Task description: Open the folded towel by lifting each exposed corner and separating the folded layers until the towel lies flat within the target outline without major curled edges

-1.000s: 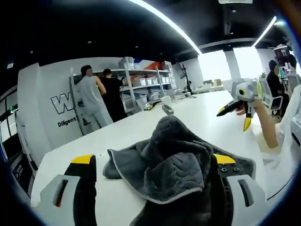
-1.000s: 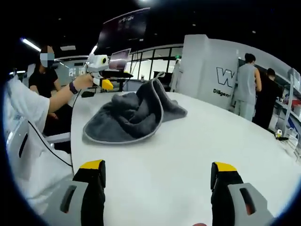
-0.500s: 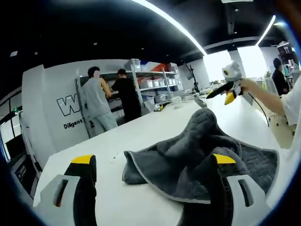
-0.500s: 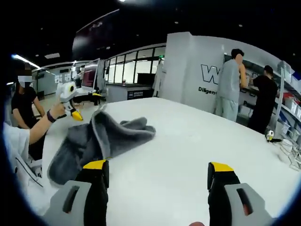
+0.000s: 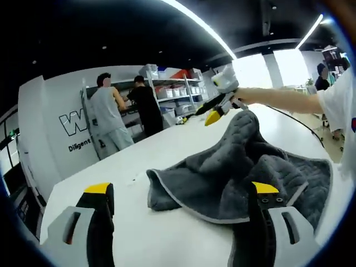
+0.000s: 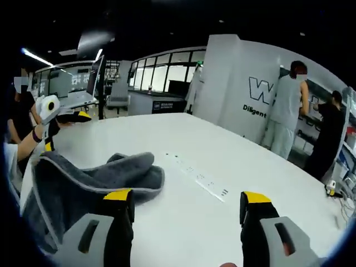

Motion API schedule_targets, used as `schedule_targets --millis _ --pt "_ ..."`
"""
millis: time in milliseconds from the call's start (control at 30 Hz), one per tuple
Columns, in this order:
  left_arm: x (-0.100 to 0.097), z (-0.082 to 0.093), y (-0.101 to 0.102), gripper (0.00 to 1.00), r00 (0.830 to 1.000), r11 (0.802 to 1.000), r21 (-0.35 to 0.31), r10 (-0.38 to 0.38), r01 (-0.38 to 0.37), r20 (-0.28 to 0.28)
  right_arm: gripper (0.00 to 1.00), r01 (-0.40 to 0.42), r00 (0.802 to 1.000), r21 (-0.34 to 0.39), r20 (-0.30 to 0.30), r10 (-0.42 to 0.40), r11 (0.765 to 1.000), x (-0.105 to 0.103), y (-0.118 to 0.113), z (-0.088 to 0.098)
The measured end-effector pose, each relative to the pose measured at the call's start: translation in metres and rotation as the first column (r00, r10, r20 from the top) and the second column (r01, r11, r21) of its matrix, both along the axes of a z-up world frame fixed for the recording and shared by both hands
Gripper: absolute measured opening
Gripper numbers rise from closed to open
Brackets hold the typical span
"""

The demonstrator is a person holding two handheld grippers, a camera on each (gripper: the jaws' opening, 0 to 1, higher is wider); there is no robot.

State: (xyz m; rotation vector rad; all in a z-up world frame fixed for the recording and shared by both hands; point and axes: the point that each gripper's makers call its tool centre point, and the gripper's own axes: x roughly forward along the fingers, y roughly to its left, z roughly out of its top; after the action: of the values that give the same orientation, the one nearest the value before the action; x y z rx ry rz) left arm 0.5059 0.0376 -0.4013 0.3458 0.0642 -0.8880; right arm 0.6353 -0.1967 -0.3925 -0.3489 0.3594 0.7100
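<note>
A dark grey towel (image 5: 245, 172) with a pale edge lies bunched up on a big white table (image 5: 139, 161). It is not flat. Folds of it stick up in soft humps, and one part rises to a peak.

In the left gripper view, the left gripper (image 5: 181, 194) has its two yellow-tipped jaws wide apart. The towel sits between them and runs over toward the right jaw, and part of it seems to lie against that jaw, but it is hard to be sure. Nothing is pinched. The right gripper (image 5: 214, 114) comes in from the far side, held by a person's arm (image 5: 278, 99). Its yellow tips are just above the towel's peak.

In the right gripper view, the right gripper (image 6: 181, 203) also has its jaws spread apart, with bare table between them. The towel (image 6: 89, 178) lies by the left jaw. The left gripper (image 6: 53, 111) shows far off at the left edge.

Two people (image 5: 108, 114) stand by shelves (image 5: 172, 94) at the back wall.
</note>
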Motion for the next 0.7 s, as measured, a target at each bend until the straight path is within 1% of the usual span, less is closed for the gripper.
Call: schedule_targets --millis 33,67,133,167,200,233,267,300,333,367,433,500,567,633,700 --pt "0.000 -0.002 -0.003 0.99 1.000 1.000 -0.005 -0.015 0.015 0.001 0.78 -0.011 1.000 0.000 -0.008 0.011 1.000 0.005 0.005 -0.003" --pt "-0.001 -0.003 -0.005 0.99 1.000 1.000 -0.010 -0.024 0.024 0.001 0.78 -0.048 0.998 0.003 -0.035 0.048 0.999 0.010 0.019 -0.012" --pt "-0.004 -0.007 -0.007 0.99 0.999 0.999 -0.017 -0.042 0.042 -0.004 0.78 -0.079 0.995 0.001 -0.055 0.079 0.997 0.019 0.033 -0.022" --pt "-0.007 -0.008 -0.008 0.99 0.999 0.999 -0.016 -0.050 0.049 -0.008 0.78 -0.102 0.992 -0.014 -0.072 0.101 0.995 0.018 0.042 -0.031" --pt "-0.009 -0.010 -0.009 0.98 0.998 0.998 -0.010 -0.055 0.055 -0.011 0.77 -0.119 0.989 -0.028 -0.086 0.116 0.993 0.023 0.049 -0.038" --pt "-0.012 -0.012 -0.009 0.98 0.998 0.998 -0.001 -0.062 0.062 -0.014 0.76 -0.133 0.987 -0.037 -0.095 0.129 0.990 0.023 0.057 -0.046" --pt "-0.015 -0.013 -0.009 0.98 0.998 0.998 0.000 -0.065 0.065 -0.015 0.74 -0.144 0.985 -0.041 -0.102 0.139 0.989 0.030 0.064 -0.051" --pt "-0.018 -0.013 -0.009 0.98 0.997 0.997 -0.010 -0.073 0.073 -0.017 0.72 -0.157 0.982 -0.040 -0.116 0.151 0.987 0.037 0.069 -0.056" --pt "-0.022 -0.014 -0.011 0.97 0.996 0.996 -0.028 -0.083 0.083 -0.024 0.70 -0.181 0.976 -0.033 -0.130 0.175 0.983 0.037 0.080 -0.063" --pt "-0.025 -0.017 -0.011 0.97 0.995 0.995 -0.031 -0.091 0.090 -0.036 0.69 -0.190 0.973 -0.030 -0.139 0.184 0.981 0.038 0.085 -0.068" --pt "-0.028 -0.018 -0.011 0.96 0.994 0.995 -0.039 -0.097 0.095 -0.052 0.67 -0.206 0.968 -0.027 -0.156 0.199 0.978 0.046 0.092 -0.075" --pt "-0.027 -0.017 -0.010 0.96 0.995 0.995 -0.054 -0.090 0.087 -0.053 0.65 -0.217 0.961 -0.022 -0.178 0.210 0.976 0.042 0.098 -0.084" --pt "-0.026 -0.017 -0.008 0.96 0.994 0.994 -0.065 -0.089 0.085 -0.064 0.62 -0.229 0.955 -0.035 -0.202 0.217 0.973 0.040 0.099 -0.092" --pt "-0.024 -0.019 -0.007 0.96 0.994 0.994 -0.071 -0.085 0.080 -0.074 0.55 -0.257 0.945 -0.051 -0.222 0.240 0.965 0.033 0.100 -0.100" --pt "-0.022 -0.020 -0.005 0.96 0.993 0.994 -0.073 -0.082 0.076 -0.080 0.49 -0.269 0.939 -0.054 -0.239 0.249 0.962 0.026 0.102 -0.106"
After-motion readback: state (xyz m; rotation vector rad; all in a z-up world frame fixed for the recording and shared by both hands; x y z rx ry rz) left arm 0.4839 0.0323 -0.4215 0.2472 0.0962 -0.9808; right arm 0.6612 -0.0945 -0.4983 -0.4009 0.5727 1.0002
